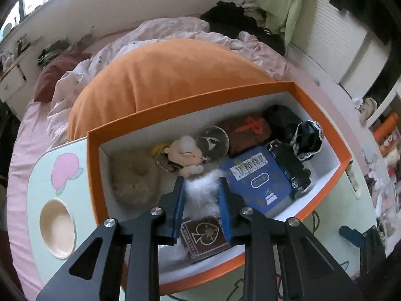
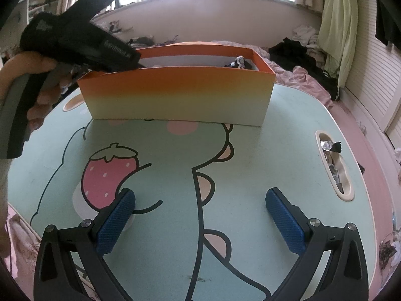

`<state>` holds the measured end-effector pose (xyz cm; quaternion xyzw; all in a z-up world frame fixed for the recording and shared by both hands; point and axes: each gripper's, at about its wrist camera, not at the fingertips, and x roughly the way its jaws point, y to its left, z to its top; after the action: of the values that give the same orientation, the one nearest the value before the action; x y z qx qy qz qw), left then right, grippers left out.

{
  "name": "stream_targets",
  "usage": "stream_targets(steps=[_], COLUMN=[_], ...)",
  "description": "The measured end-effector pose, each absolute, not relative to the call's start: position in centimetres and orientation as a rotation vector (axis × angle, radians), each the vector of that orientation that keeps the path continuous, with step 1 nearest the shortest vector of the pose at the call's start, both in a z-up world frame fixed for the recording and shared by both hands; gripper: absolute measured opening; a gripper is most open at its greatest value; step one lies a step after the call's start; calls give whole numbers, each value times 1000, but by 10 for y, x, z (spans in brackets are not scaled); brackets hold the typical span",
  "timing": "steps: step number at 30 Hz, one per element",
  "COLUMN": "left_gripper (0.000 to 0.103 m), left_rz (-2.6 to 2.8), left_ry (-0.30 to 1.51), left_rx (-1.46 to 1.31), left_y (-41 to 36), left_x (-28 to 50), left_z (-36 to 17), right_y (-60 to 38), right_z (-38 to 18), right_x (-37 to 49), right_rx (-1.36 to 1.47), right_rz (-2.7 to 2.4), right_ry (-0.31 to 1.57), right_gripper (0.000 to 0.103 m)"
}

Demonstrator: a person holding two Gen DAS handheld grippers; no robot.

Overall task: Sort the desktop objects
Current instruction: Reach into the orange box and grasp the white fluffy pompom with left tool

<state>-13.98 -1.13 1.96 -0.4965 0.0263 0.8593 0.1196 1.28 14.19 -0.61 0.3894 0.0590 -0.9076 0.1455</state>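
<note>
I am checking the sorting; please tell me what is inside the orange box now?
The orange box holds a blue card box, a toy car, a plush toy, a brown pouch and a card deck. The left gripper pinches white fluff, covering what lies beneath.

Orange box (image 1: 323,115) with white inside; mint table (image 2: 263,165) printed with a pink strawberry (image 2: 110,173); blue carton (image 1: 258,183); white fluff (image 1: 200,193).

An orange pillow (image 1: 160,80) lies on rumpled pink bedding (image 1: 175,28).
</note>
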Motion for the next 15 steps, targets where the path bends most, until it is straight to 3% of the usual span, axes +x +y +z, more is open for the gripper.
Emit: stream_targets(steps=[5, 10, 15], left_gripper=[19, 3, 3], left_rz=[2513, 2545, 2478], left_ry=[-49, -192, -269], left_rx=[-1364, -1164, -1006], left_y=[-24, -46, -54], left_x=[-143, -116, -68], left_z=[21, 58, 87], right_y=[140, 140, 140], right_z=[-5, -5, -5], right_x=[13, 13, 13], right_rx=[1121, 1120, 1120], right_rz=[-2614, -2614, -2614], right_ry=[171, 171, 170], right_gripper=[103, 103, 103])
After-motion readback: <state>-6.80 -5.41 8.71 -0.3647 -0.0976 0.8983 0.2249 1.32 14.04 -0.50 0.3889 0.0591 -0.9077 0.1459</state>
